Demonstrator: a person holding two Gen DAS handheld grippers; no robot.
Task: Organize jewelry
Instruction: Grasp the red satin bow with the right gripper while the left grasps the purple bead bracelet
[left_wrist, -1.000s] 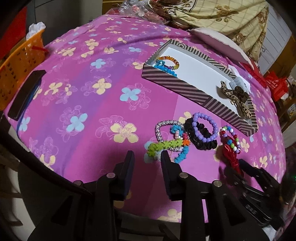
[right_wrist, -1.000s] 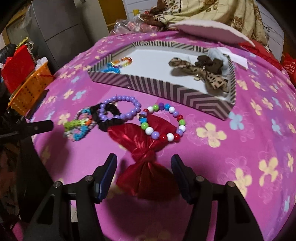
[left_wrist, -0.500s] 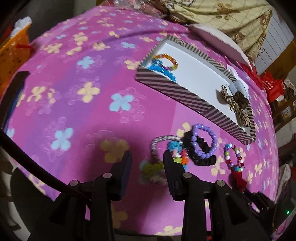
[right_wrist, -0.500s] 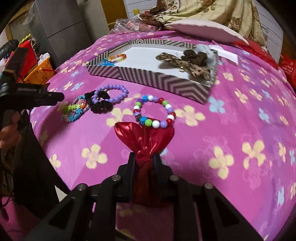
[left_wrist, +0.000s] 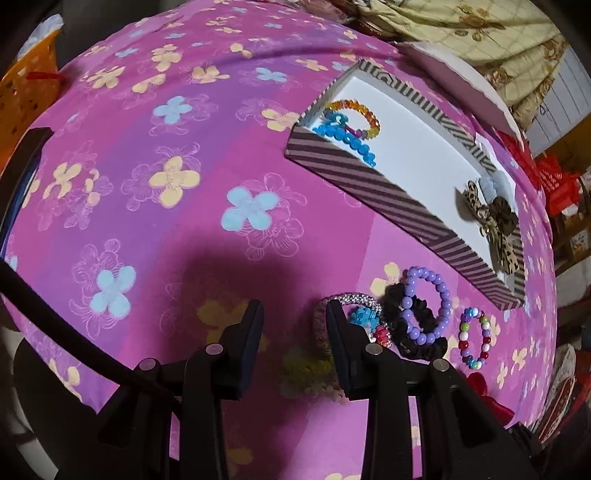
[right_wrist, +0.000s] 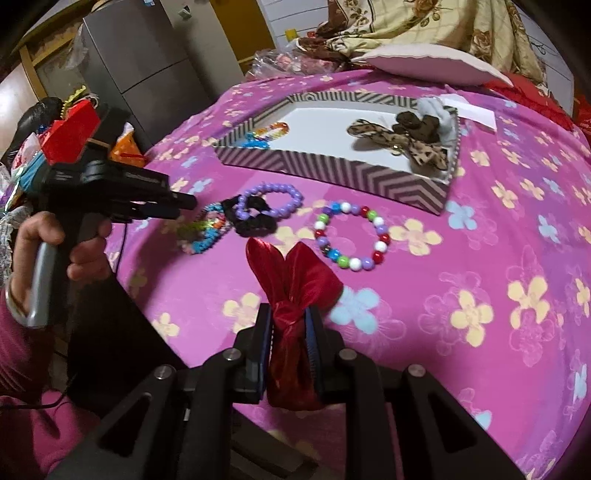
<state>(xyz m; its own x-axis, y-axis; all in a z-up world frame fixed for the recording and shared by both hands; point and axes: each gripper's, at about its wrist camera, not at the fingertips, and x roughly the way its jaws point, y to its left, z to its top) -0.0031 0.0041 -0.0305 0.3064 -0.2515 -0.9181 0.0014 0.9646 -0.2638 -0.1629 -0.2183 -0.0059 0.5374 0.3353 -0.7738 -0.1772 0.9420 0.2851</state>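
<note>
Red satin bow (right_wrist: 291, 288) clamped at its knot in the right hand-held gripper (right_wrist: 290, 321), jaws clenched on the fabric, loops standing clear above the pink flowered cloth (right_wrist: 480, 258). Sits near the multicoloured bead bracelet (right_wrist: 351, 236) but apart from it. Slippery fabric and a narrow bite, so likely to slide out on the way to the striped tray (right_wrist: 332, 173) if swung fast or tipped. Could also clip the tray's near wall if carried low, shoving the tray or disturbing the leopard-print bow (right_wrist: 402, 142) already lying in its right end. Left hand-held gripper (left_wrist: 293, 314) released, jaws wide, straddling a fuzzy green band (left_wrist: 306, 369) at the near edge of the heap. Blurred there, so perhaps only hovering over it rather than touching. Bigger worry in the heap itself: green band, silvery ring (left_wrist: 347, 297) and a blue piece overlapping, black scrunchie (left_wrist: 399, 321) and purple bead bracelet (left_wrist: 424, 306) just beside. With a closure here, risk of catching two pieces at once, or of lifting one and dragging its neighbours toward the near edge of the cloth and off it. Soft cloth underneath, apt to bunch into the pads on a deep press. Both tools working close together on the same side, hence some risk of a knock on crossing paths toward the tray, enough to loosen the bow.
</note>
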